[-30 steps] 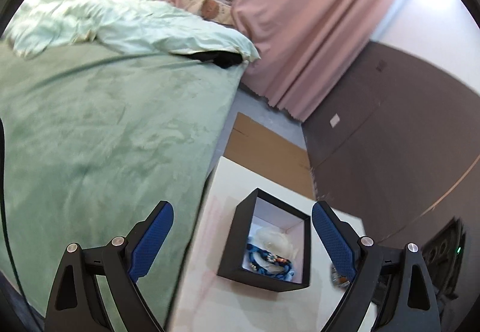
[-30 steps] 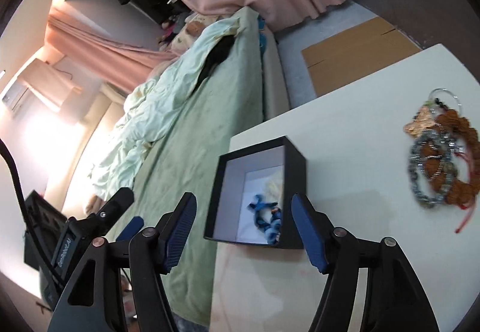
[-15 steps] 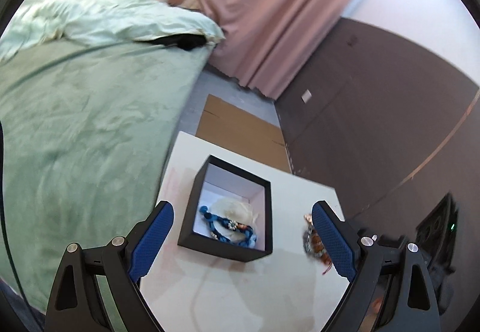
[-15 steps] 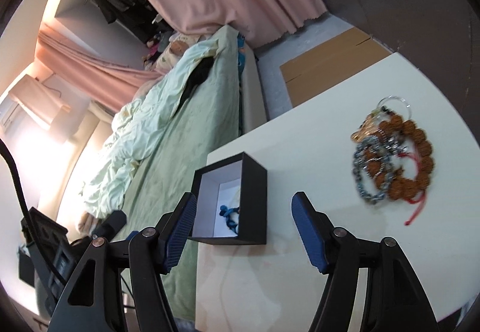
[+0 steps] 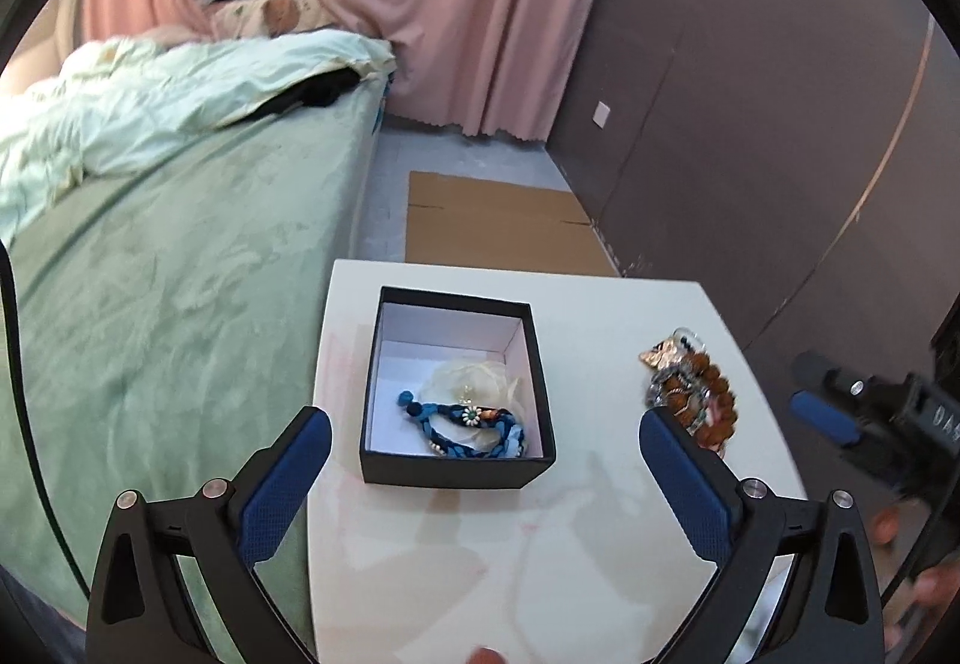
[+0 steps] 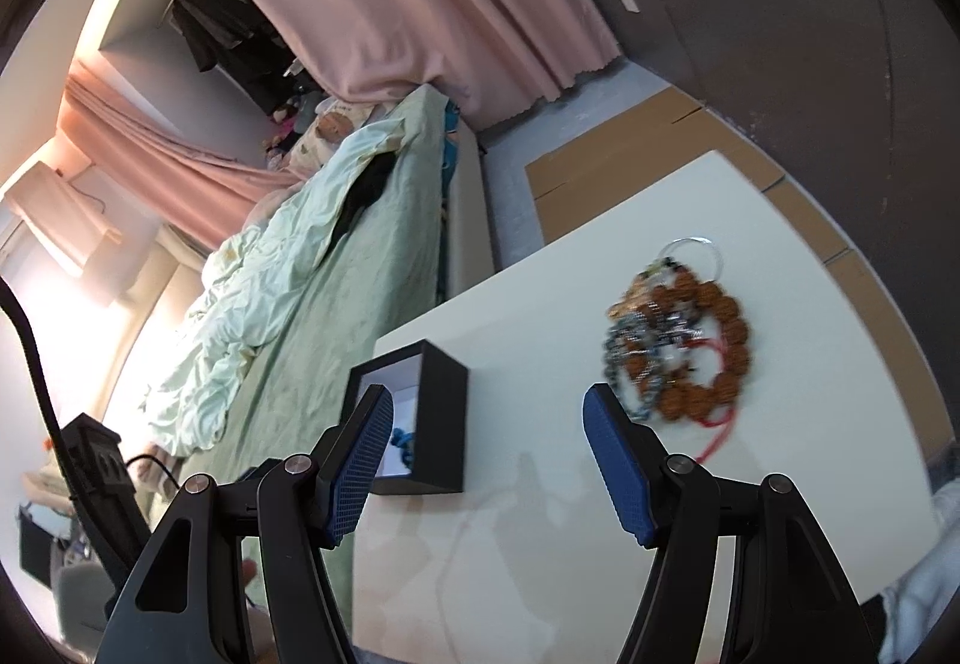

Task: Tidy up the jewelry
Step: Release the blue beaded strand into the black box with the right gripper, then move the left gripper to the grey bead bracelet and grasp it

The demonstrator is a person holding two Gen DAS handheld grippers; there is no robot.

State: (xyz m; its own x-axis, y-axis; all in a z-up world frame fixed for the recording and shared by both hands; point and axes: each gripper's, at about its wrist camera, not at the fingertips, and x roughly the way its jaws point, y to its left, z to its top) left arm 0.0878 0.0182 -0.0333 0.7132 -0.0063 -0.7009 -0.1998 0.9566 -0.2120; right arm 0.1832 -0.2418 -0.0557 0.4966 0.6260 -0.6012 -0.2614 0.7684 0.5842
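The jewelry was partly sorted: we saw a blue bracelet [image 5: 474, 427] in the black box [image 5: 456, 469] while a heap of bead bracelets [image 6: 678, 340] lay loose on the white table [image 5: 600, 544], and our left gripper [image 5: 480, 439], jaws just widened, and right gripper [image 6: 487, 409] were spread, holding nothing.

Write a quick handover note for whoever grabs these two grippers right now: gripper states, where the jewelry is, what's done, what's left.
Left gripper: open, empty, jaws just opened wider; it hovers over the table near the box.
Right gripper: open, empty, above the table between box and pile.
Box: black, lid off, by the table's bed-side edge. Inside: a blue bracelet on a cream flower piece.
Pile: brown bead bracelet, grey bead strand and other tangled pieces, loose on the table, apart from the box.
Done: blue bracelet and flower piece boxed.
Left: probably move the pile into the box, piece by piece.
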